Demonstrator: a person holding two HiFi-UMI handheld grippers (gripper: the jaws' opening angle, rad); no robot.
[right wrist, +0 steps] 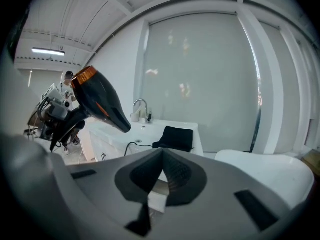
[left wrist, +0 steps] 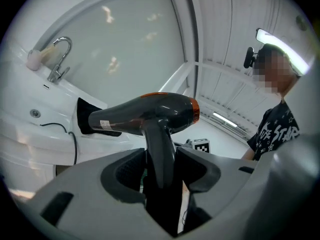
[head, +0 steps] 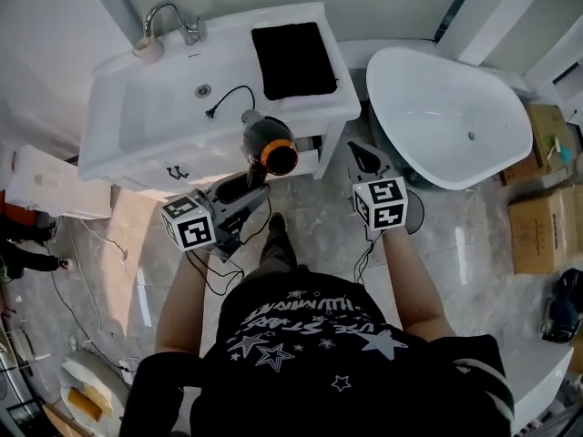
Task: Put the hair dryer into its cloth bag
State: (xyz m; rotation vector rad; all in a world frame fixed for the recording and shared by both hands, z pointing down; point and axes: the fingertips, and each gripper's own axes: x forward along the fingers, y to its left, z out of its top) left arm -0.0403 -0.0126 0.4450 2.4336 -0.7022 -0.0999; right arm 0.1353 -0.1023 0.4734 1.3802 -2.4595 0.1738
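Note:
My left gripper [head: 248, 188] [left wrist: 161, 168] is shut on the handle of a black hair dryer [head: 268, 144] [left wrist: 145, 115] with an orange ring at its back. The dryer is held upright in the air in front of the white vanity [head: 146, 107], nozzle toward the sink; it also shows in the right gripper view as the hair dryer [right wrist: 99, 100]. Its cord [head: 228, 98] trails over the counter. The black cloth bag [head: 292, 59] [left wrist: 86, 117] [right wrist: 175, 137] lies flat on the counter's right end. My right gripper [head: 366, 157] [right wrist: 161, 171] is shut and empty, right of the dryer.
The sink basin has a drain [head: 202, 90] and a chrome faucet [head: 173, 21] at the back. A white bathtub [head: 446, 116] stands to the right. Cardboard boxes [head: 537, 221] sit at the far right. Cables [head: 86, 235] run over the tiled floor at left.

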